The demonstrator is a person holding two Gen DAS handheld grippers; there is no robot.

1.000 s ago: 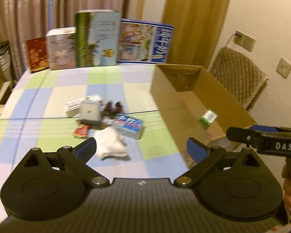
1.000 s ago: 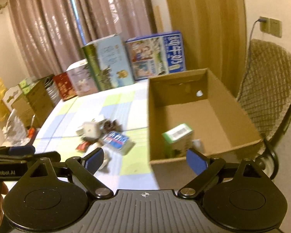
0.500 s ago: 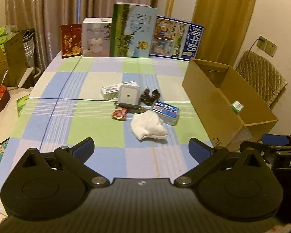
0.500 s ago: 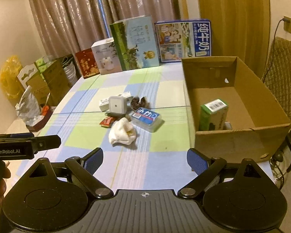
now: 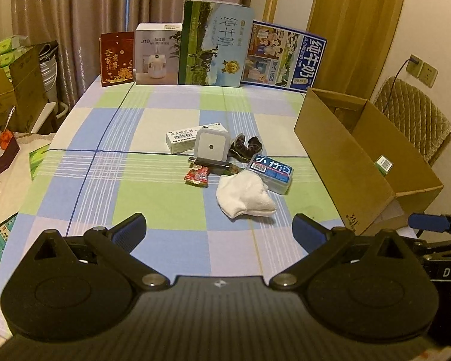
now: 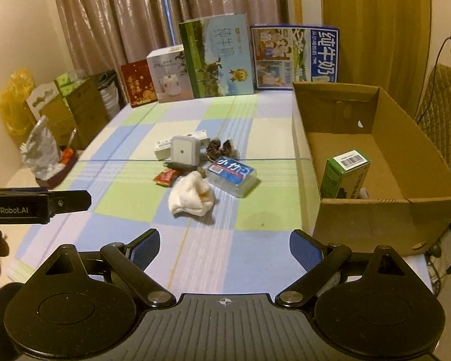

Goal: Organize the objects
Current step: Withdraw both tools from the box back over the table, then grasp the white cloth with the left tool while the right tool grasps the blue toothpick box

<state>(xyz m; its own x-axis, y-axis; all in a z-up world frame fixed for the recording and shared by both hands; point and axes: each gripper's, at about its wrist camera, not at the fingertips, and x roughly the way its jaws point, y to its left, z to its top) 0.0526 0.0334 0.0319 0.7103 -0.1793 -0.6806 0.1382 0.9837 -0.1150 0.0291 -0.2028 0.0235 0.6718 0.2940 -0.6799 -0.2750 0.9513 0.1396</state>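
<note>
A small pile lies mid-table: a white cloth (image 5: 245,197) (image 6: 192,197), a blue plastic box (image 5: 270,173) (image 6: 232,175), a square white device (image 5: 212,148) (image 6: 182,152), a flat white carton (image 5: 182,138), a red packet (image 5: 197,177) (image 6: 166,177), a dark pen (image 5: 212,163) and a brown scrunchie (image 5: 246,146) (image 6: 219,146). An open cardboard box (image 5: 339,150) (image 6: 400,162) at the table's right holds a green carton (image 6: 344,174) (image 5: 384,164). My left gripper (image 5: 219,230) hangs open and empty over the near edge. My right gripper (image 6: 225,245) is open too, short of the pile.
Tall cartons (image 5: 215,43) (image 6: 219,57) line the table's far edge before curtains. A quilted chair (image 5: 415,117) (image 6: 445,111) stands behind the cardboard box. Boxes and bags (image 6: 60,105) crowd the floor at the left. The checked tablecloth (image 5: 114,180) lies bare on the left.
Both grippers have drawn back and up from the cardboard box and pile, so the whole table now shows. Both stay open; the green carton stays in the box.
</note>
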